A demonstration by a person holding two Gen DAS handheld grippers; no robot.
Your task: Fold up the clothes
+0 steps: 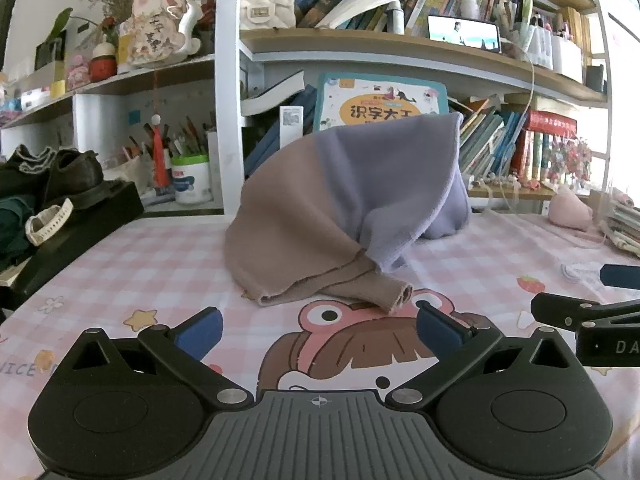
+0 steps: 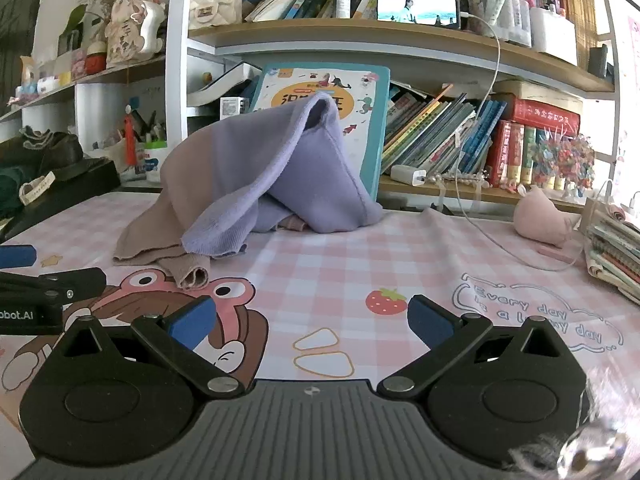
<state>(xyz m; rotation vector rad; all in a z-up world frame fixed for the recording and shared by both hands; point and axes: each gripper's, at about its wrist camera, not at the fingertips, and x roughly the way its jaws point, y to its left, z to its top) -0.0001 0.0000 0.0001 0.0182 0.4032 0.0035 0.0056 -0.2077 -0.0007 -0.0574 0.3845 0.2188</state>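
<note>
A two-tone garment (image 1: 340,204), tan on the left and lavender on the right, lies in a heap on the pink checked tablecloth (image 1: 160,264). It leans up against the books behind it, and a tan sleeve cuff (image 1: 400,294) points toward me. My left gripper (image 1: 318,330) is open and empty, just in front of the cuff. The right wrist view shows the same garment (image 2: 256,184) farther off to the left. My right gripper (image 2: 312,318) is open and empty above the cloth, beside the left gripper (image 2: 48,292).
Bookshelves (image 1: 400,44) full of books stand right behind the garment. A black box (image 1: 68,232) with dark shoes sits at the left. A pink plush (image 2: 540,216), a white cable (image 2: 496,236) and a stack of books (image 2: 616,248) lie at the right.
</note>
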